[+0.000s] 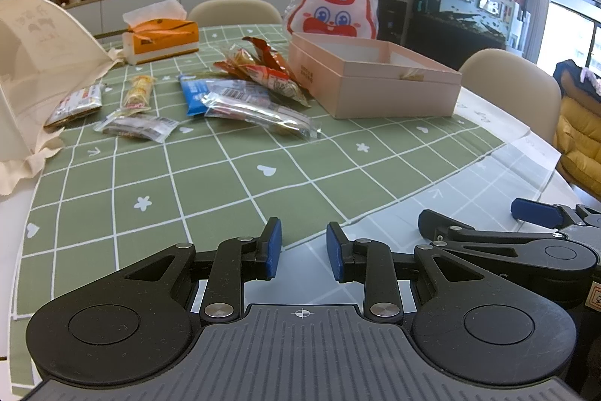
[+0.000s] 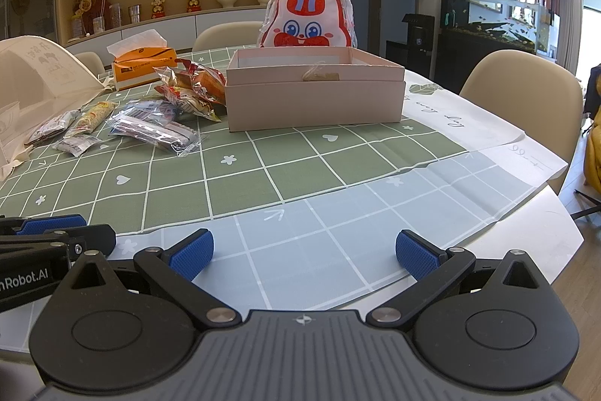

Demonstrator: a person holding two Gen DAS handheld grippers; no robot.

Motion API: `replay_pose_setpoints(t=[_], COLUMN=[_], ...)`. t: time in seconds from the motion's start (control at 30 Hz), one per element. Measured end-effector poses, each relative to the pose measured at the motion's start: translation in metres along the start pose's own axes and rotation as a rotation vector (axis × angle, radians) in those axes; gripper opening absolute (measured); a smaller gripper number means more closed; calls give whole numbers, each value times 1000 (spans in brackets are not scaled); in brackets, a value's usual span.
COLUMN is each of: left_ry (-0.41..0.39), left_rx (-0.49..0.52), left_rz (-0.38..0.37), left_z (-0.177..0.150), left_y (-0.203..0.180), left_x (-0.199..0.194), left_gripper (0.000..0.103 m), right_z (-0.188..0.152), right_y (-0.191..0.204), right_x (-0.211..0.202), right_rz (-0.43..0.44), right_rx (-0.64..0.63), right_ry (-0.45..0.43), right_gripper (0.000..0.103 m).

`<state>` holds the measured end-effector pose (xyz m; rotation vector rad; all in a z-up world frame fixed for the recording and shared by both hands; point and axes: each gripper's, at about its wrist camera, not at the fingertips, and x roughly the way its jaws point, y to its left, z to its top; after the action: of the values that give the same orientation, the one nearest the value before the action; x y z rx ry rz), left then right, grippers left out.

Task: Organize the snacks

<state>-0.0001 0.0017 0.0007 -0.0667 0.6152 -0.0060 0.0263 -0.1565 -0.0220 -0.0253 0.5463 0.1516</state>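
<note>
Several wrapped snacks lie loose on the green checked tablecloth (image 1: 210, 183): a long clear packet (image 1: 263, 113), a blue packet (image 1: 195, 93), a red pile (image 1: 263, 66) and small ones at the left (image 1: 137, 93). The pile also shows in the right wrist view (image 2: 161, 126). An open pink box (image 1: 375, 81) (image 2: 315, 93) stands to their right, one small packet inside. My left gripper (image 1: 303, 250) is partly open and empty near the table's front. My right gripper (image 2: 304, 250) is wide open and empty beside it.
An orange tissue box (image 1: 161, 36) and a rabbit-print bag (image 1: 334, 10) stand behind the snacks. A cream cloth bag (image 1: 37, 70) lies at the left. Beige chairs (image 2: 526, 93) ring the round table; its front edge is near both grippers.
</note>
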Motion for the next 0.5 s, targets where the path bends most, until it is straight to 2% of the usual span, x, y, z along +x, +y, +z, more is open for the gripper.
replay_pose_setpoints(t=[0.5], left_ry=[0], left_rx=[2], left_rz=[1], left_z=[1], left_y=[2], left_x=[-2], left_gripper=[31], right_z=[2], right_y=[0], right_x=[1], right_rz=[9], right_rx=[-8], right_ry=[9], right_gripper=[103])
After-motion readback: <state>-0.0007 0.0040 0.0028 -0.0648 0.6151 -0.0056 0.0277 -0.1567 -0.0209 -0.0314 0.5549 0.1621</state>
